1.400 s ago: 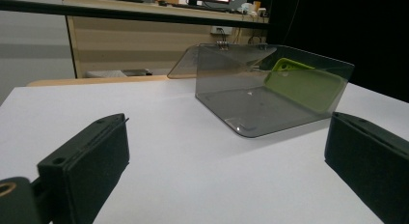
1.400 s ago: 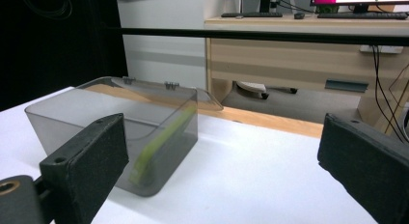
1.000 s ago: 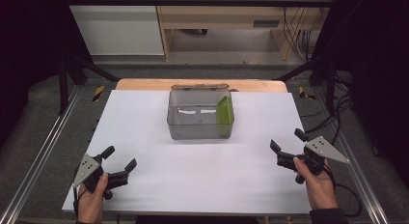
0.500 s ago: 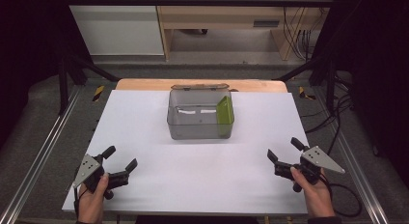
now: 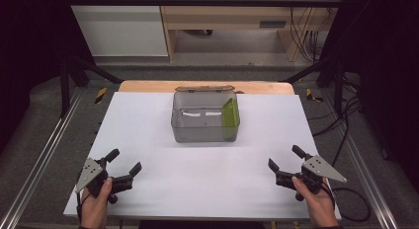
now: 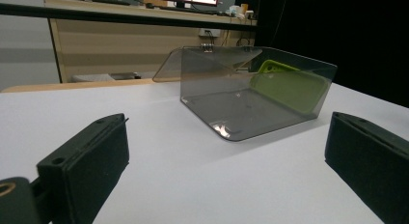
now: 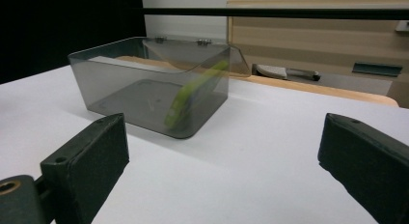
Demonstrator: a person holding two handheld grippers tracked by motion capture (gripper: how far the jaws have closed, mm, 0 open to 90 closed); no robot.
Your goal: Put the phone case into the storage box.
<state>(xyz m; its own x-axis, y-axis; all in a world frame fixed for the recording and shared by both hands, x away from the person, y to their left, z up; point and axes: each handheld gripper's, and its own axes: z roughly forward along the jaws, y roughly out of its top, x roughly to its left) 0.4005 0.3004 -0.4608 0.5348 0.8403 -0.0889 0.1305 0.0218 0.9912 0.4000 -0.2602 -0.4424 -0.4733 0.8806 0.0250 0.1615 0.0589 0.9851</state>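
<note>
A smoky clear plastic box (image 5: 205, 123) near the white tabletop's (image 5: 148, 125) far edge holds a flat green case (image 5: 230, 113) leaning against its wall. The left hand-held gripper (image 5: 124, 166) and right hand-held gripper (image 5: 284, 158) sit by the near corners, jaws spread apart, empty.

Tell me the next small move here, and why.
Probably bring the right gripper forward toward the clear box. Both grippers sit open and empty near the table's front edge, and the green case leans against the box's wall on that gripper's side.

Box (image 5: 205, 124) at far centre of counter (image 5: 148, 120); case (image 5: 230, 115) inside, at right wall. Left gripper (image 5: 121, 166) near-left, right gripper (image 5: 285, 161) near-right, both well apart from box.
</note>
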